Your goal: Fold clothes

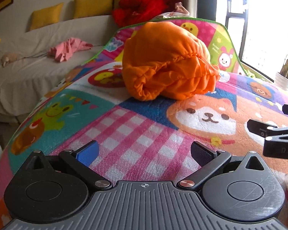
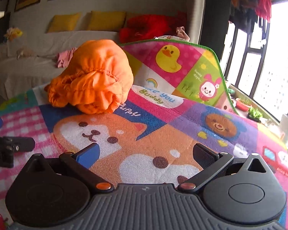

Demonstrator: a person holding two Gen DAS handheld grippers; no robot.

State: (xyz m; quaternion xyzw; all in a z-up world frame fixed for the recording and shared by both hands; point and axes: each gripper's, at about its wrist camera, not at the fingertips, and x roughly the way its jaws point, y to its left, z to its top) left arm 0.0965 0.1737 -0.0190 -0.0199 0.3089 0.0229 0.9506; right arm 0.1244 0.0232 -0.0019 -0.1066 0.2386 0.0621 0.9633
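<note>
Left gripper (image 1: 144,151) and right gripper (image 2: 146,153): jaws spread wide, nothing held, both low over the woven cartoon-print play mat (image 1: 136,132), side by side. Crumpled orange garment with gathered elastic hem (image 1: 169,61) sits bunched in a rounded heap mid-mat, ahead of both, untouched. Beyond the mat's green-bound far edge: white-covered sofa (image 1: 28,72), pink cloth (image 1: 69,48), yellow cushions (image 1: 93,4); bare mat between grippers and garment.

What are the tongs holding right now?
Nothing. Both the left tongs and right tongs are open and empty, and the orange clothes lie bunched up on the colourful mat, untouched.
</note>
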